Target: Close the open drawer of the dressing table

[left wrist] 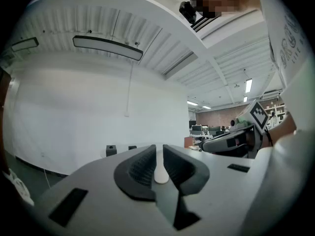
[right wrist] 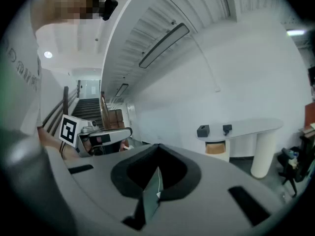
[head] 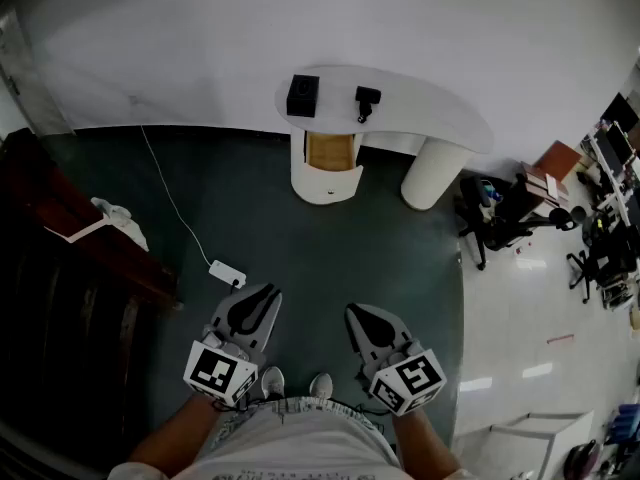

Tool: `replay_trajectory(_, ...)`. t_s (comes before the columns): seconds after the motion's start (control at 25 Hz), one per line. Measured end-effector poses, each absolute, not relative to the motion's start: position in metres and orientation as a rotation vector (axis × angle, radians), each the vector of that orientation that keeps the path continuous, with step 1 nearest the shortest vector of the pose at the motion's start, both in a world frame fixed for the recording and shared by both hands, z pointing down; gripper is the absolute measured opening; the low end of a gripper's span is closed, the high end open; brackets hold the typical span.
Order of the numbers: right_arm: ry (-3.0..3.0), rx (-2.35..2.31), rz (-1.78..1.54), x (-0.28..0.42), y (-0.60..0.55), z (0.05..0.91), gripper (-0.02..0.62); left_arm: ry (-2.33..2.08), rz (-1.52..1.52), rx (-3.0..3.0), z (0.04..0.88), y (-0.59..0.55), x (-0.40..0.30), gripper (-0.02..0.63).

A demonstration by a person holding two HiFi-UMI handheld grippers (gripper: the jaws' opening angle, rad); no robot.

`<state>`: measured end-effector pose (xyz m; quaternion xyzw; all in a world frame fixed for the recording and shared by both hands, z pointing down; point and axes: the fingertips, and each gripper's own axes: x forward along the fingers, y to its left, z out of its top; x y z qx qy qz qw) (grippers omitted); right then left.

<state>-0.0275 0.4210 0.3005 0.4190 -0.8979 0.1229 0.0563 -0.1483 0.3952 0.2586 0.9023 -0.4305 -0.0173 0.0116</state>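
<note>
Head view looks down on a dark green floor (head: 330, 248) that ends at a plain white wall (head: 200, 38). To the right the floor turns to glossy pale tiles, with black office chairs (head: 490, 218) and desks. A dark wooden staircase (head: 70, 268) fills the left edge, and a white power strip (head: 227, 273) lies on the green floor with its thin cable running towards the wall.

Both forearms come in from the bottom edge, held side by side in front of the person's body. The left gripper (head: 262, 293) and the right gripper (head: 357, 313) both point forward at the wall, near each other and well apart from the furniture. In the left gripper view the dark pads stand a narrow slit apart with nothing between them. In the right gripper view the jaws meet at the tip, also empty.

The white curved-top dressing table (head: 420, 108) stands against the wall, straight ahead of the grippers. Its long axis runs left to right along the wall. A black box (head: 303, 95) and a small black object (head: 366, 101) sit on top of it. The open tan-lined drawer (head: 330, 150) is in the left round pedestal, pulled out towards the person.
</note>
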Motion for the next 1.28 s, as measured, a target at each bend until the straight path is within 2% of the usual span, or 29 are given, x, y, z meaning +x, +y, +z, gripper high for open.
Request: replay_trajectory(1.28,-2.703,1.310,0.401,-0.0330,0.4206,0.3056,0.009,-1.285,-0.031,2.833,0.2665,0.3990,-0.1461,0.054)
